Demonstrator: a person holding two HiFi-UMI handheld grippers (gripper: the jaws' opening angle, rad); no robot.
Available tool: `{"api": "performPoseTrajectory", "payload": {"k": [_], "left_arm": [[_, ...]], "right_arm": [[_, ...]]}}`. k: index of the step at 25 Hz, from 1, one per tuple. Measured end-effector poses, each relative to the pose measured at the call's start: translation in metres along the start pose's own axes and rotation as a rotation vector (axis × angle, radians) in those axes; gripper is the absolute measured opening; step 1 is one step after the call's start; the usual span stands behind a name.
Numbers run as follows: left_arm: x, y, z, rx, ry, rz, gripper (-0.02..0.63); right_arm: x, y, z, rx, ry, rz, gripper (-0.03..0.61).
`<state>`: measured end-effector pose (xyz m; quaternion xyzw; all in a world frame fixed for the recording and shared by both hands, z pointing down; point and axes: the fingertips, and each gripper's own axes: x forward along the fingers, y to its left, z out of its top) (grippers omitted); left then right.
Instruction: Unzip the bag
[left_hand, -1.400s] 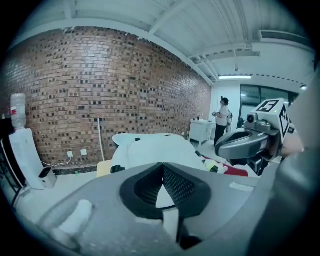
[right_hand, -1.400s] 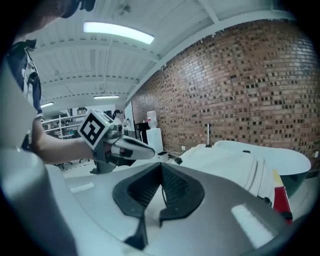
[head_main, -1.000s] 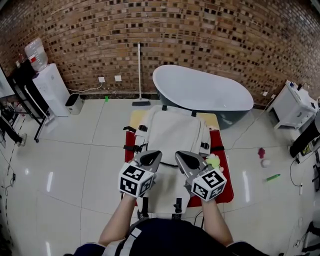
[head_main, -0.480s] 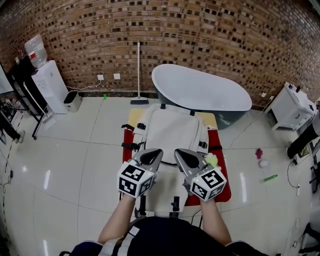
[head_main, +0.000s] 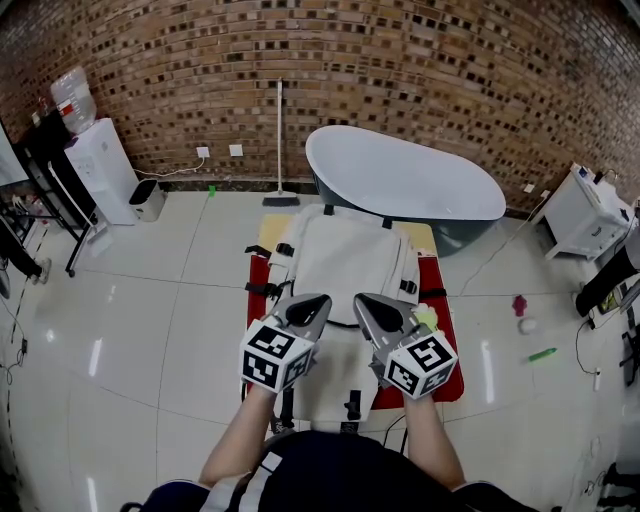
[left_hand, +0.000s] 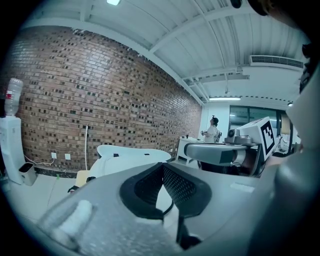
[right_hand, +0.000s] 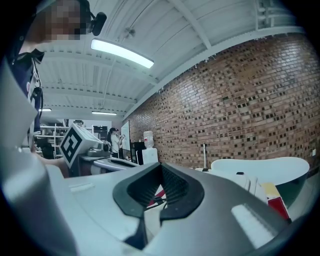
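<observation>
Negligible shift vs 1 s ago: both grippers hover over the bag as before.

Head view: 1 bag (head_main: 345, 255), white, flat on red mat (head_main: 441, 300), long axis running away from operator toward tub (head_main: 400, 185). 2 grippers: left gripper (head_main: 308, 302) and right gripper (head_main: 364, 302) side by side above its near half, dark zip line (head_main: 343, 326) between tips, neither clearly nearer. Left gripper view: jaws together, nothing held. Right gripper view: jaws together, empty; bag below and ahead.
</observation>
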<state>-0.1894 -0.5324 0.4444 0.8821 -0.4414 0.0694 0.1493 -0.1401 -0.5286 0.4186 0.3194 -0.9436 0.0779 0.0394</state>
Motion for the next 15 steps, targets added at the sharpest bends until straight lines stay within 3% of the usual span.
{"api": "performPoseTrajectory", "payload": {"k": [15], "left_arm": [[0.0030, -0.0050, 0.0004, -0.004, 0.003, -0.014, 0.002]], "right_arm": [[-0.0032, -0.0040, 0.0019, 0.011, -0.003, -0.008, 0.006]]}}
